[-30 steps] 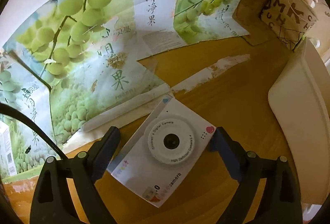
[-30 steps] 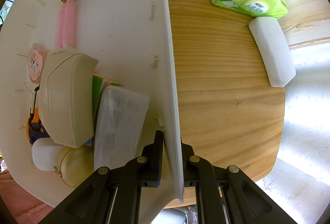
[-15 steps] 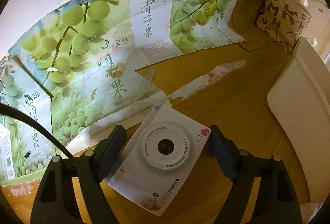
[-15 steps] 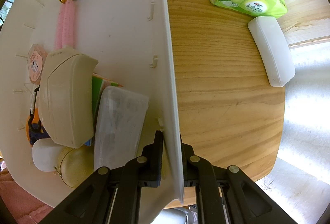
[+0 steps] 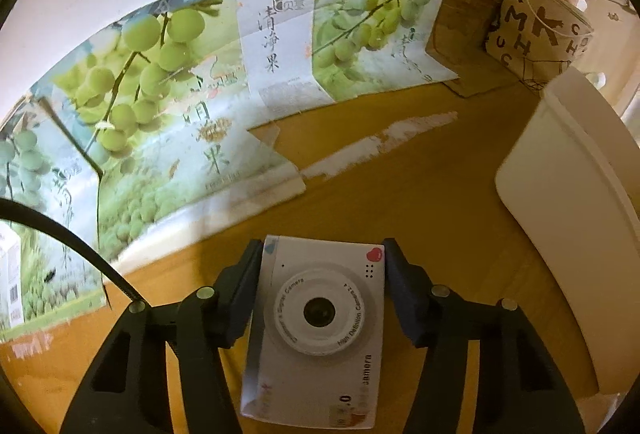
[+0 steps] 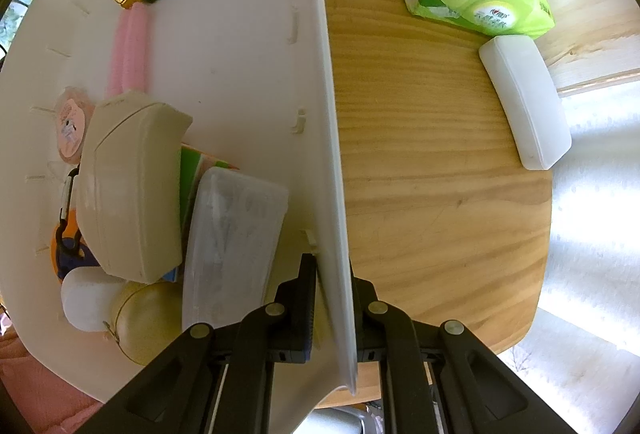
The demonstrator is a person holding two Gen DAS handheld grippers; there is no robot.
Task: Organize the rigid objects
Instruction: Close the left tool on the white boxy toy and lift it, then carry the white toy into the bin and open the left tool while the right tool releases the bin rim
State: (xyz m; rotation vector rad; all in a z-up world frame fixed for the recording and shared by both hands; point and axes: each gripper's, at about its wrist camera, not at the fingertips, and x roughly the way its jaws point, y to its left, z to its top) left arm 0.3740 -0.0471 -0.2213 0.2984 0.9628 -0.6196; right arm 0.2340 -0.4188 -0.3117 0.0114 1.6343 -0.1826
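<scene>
1. My left gripper (image 5: 322, 262) is closing its jaws on the white toy digital camera with a round raised lens ring (image 5: 320, 318). Both dark pads sit against the camera's two short sides, so I judge the grasp is just being made; the camera lies face up on the yellow-brown wooden tabletop (image 5: 420, 194), close to me and just in front of the flattened cardboard printed with green fruit (image 5: 160, 106).

2. My right gripper (image 6: 332, 274) is clenched on the thin side wall of the white plastic storage bin (image 6: 240, 34), pinching it from inside and outside to keep the bin steady.

3. The step in hand, as I read it, is picking up the camera to put it in that bin. The next move calls for a firm squeeze, a straight lift, then a carry to the right over the bin's rim (image 5: 568, 170).

4. Room to move: the table between camera and bin is bare, so the path looks free. The cardboard's edge lies near the camera's far side; the patterned fabric pouch (image 5: 536, 38) sits well apart at the wall.

5. Inside the bin, a cream hard case (image 6: 132, 186), a translucent lidded box (image 6: 232, 234) and small items crowd the near end; the far end looks open.
</scene>
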